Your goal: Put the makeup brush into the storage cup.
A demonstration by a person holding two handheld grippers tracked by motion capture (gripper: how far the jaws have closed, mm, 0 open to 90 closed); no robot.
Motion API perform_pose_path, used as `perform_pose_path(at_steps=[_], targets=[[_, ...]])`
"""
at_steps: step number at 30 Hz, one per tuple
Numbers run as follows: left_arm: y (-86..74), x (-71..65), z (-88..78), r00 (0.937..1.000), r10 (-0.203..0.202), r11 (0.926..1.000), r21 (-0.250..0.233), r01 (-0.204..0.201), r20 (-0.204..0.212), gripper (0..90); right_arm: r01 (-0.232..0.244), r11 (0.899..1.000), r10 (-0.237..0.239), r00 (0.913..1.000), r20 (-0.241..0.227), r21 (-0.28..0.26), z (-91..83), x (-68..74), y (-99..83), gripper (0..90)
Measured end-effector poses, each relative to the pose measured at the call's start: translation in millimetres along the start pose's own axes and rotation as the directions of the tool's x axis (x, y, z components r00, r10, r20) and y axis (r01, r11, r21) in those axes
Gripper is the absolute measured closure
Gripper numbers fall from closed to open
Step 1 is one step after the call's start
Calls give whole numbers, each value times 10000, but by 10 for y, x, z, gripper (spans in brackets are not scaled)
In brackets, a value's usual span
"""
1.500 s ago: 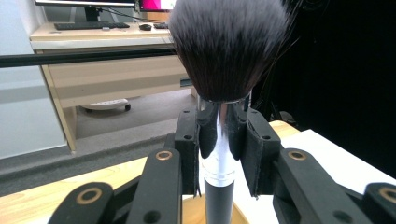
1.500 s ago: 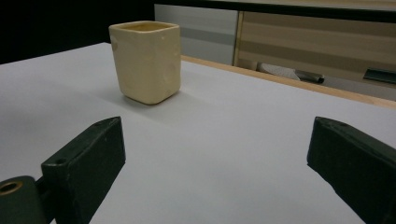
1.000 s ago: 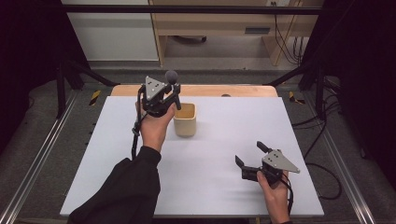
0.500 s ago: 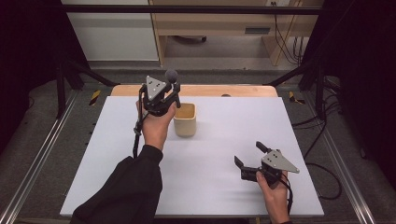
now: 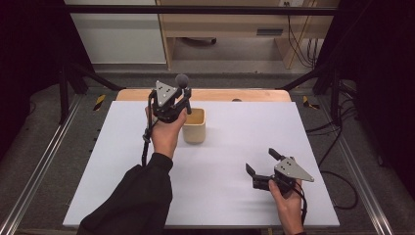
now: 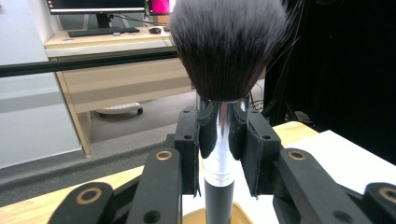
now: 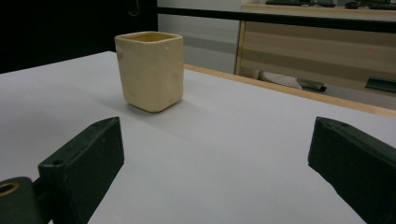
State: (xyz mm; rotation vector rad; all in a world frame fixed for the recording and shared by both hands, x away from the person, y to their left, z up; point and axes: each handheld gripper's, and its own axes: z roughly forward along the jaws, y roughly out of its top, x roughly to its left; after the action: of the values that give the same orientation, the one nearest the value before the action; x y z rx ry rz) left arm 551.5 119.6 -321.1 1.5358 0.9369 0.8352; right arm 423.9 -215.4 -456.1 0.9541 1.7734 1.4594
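Holding a makeup brush (image 6: 219, 154) upright above the cup (image 5: 194, 126), left gripper (image 5: 182, 100).

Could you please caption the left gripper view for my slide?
Left claw clamps an upright makeup brush above the yellow cup.

Wide open white table (image 5: 225, 196) all round; only the cream square cup (image 5: 194, 126) blocks, at eleven o'clock from the right gripper (image 5: 264, 161).
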Motion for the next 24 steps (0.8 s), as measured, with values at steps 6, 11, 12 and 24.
perform_pose_path(at_steps=[6, 11, 12, 24], targets=[[-29, 0, 27, 10000, 6, 10000, -31, -6, 6, 702, -20, 10000, 20, 10000, 8, -95, -9, -6, 4, 29], [-23, -3, 10, 10000, 20, 10000, -43, -20, -22, 702, -10, 10000, 10, 10000, 25, -66, -17, -3, 8, 31], [-22, -2, 10, 10000, -9, 10000, -34, 9, -18, 702, -19, 10000, 19, 10000, 16, -79, -17, -3, 8, 31], [-82, 5, 51, 10000, 27, 9999, 127, -27, -37, 702, -21, 10000, 21, 10000, 16, -55, -9, -9, -1, 33]])
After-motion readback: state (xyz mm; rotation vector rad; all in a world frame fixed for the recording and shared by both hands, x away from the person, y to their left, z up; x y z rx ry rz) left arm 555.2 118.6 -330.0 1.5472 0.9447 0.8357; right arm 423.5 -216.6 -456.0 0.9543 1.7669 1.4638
